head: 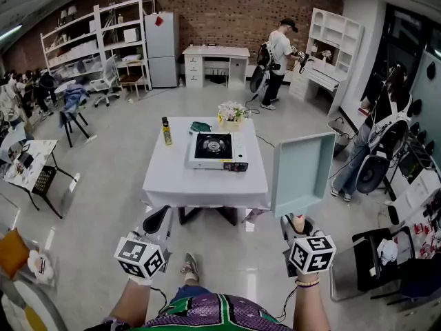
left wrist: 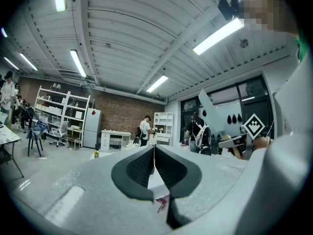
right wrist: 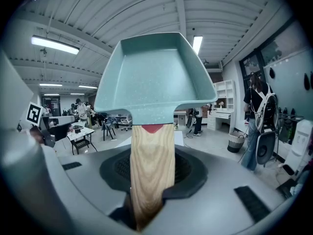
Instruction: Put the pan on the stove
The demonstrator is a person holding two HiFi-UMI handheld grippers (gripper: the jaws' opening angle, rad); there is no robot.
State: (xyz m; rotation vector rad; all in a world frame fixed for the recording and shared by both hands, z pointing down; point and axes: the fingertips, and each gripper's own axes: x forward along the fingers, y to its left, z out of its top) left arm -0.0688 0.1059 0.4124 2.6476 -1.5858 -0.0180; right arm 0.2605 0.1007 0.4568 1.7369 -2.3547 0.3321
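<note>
Low at left, left gripper (head: 156,221) has its jaws pressed together on nothing. Centre, portable gas stove (head: 218,151) sits on white table (head: 172,178). Right, right gripper (head: 296,225) pinches wooden handle (right wrist: 151,170) of teal square pan (head: 301,173), held upright in the air, off the stove.

Head view: the camera sits on the person's head, looking forward and steeply down. The white table (head: 165,178) and stove (head: 217,150) lie at 12 o'clock, well away from the lens.

Left gripper view: low over its own jaws, facing level toward the brick wall (left wrist: 122,116) — also in the head view.

Right gripper view: very near the pan (right wrist: 154,77), which fills 12 o'clock. White shelves (right wrist: 222,94) at 3 o'clock are shared with the head view.
</note>
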